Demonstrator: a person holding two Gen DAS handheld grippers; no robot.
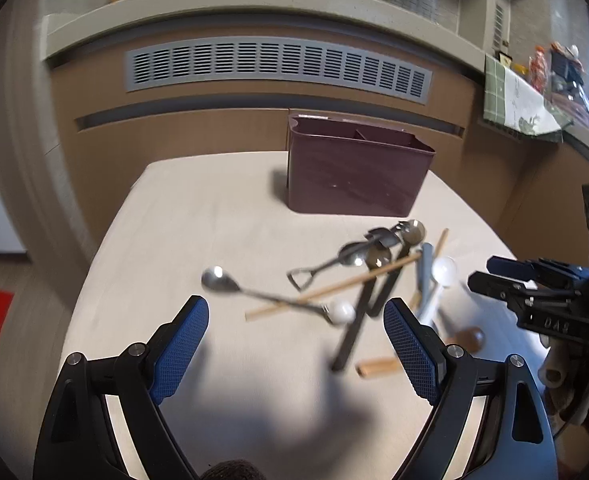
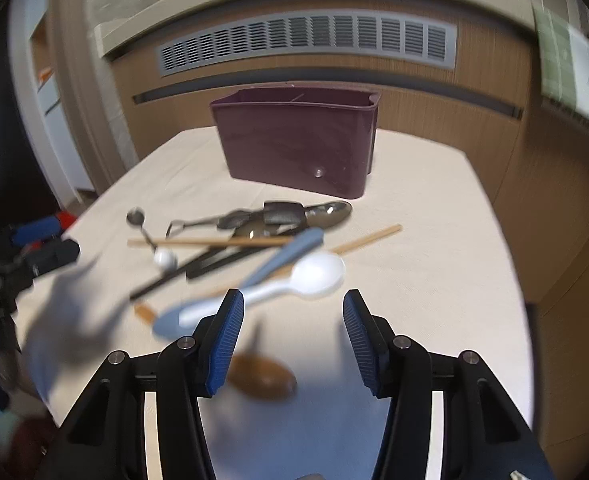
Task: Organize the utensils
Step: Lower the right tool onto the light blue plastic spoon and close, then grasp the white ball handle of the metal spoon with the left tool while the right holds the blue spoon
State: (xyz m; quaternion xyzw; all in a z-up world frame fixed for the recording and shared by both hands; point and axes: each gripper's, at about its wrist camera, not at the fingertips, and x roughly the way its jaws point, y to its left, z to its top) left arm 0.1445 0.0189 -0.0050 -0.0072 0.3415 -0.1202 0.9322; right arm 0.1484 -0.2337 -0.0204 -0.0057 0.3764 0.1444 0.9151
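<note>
A heap of utensils lies on the cream table: a steel spoon with a white ball end, a wooden chopstick, a small metal shovel spoon, black-handled utensils and a white plastic spoon beside a blue-grey one. A brown wooden spoon lies just under my right gripper, which is open and empty. My left gripper is open too, empty, just short of the pile. A dark purple divided holder stands behind the heap.
Behind the table runs a wooden cabinet with a grey vent grille. The table's left edge drops to the floor. The other gripper shows at the right of the left wrist view.
</note>
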